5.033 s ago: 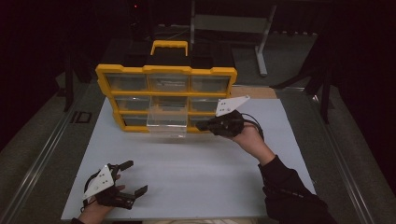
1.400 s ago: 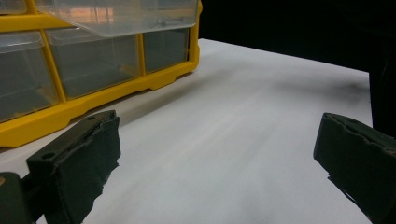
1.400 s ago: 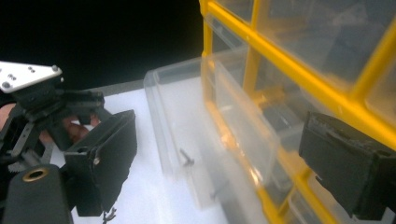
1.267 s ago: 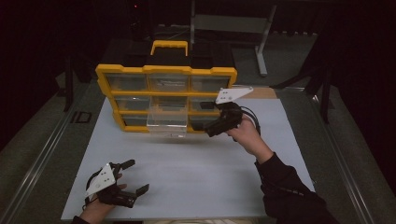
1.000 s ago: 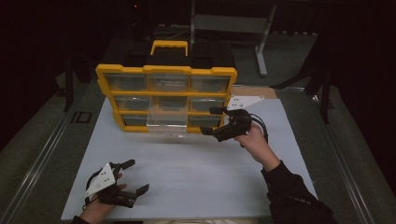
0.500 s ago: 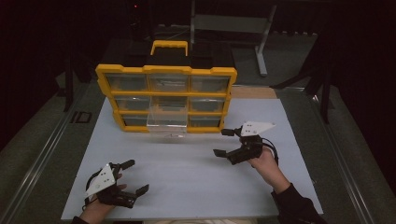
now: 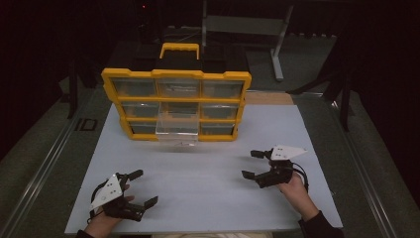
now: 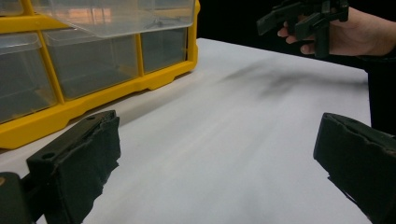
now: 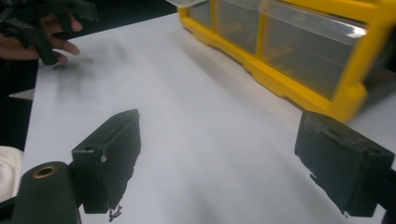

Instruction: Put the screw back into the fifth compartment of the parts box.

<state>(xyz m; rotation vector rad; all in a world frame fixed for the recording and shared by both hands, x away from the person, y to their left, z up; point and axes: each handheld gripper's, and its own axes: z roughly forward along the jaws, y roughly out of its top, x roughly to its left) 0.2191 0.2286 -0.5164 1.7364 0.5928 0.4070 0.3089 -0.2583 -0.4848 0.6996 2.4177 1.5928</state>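
Note:
A yellow organiser (image 7: 176, 104) with clear drawers stands at the far middle of the white table top (image 7: 208, 183). Its bottom middle drawer (image 7: 177, 128) is pulled out toward me. My left gripper (image 7: 140, 187) rests open near the front left edge, nothing between its jaws. My right gripper (image 7: 252, 164) hovers open at the front right, well clear of the organiser. In the left gripper view the organiser (image 8: 93, 60) lies ahead on the left and the right gripper (image 8: 299, 18) is far off. The right gripper view has the organiser (image 9: 289, 51) at upper right.
A yellow carry handle (image 7: 179, 48) tops the organiser. A metal stand (image 7: 277, 44) rises behind the table in the dark. Rails (image 7: 44, 163) run along the table's left side. White surface lies between the two grippers.
My right gripper has pulled back from the organiser's right side toward the front right of the table and has come away open. The left gripper has stayed put.

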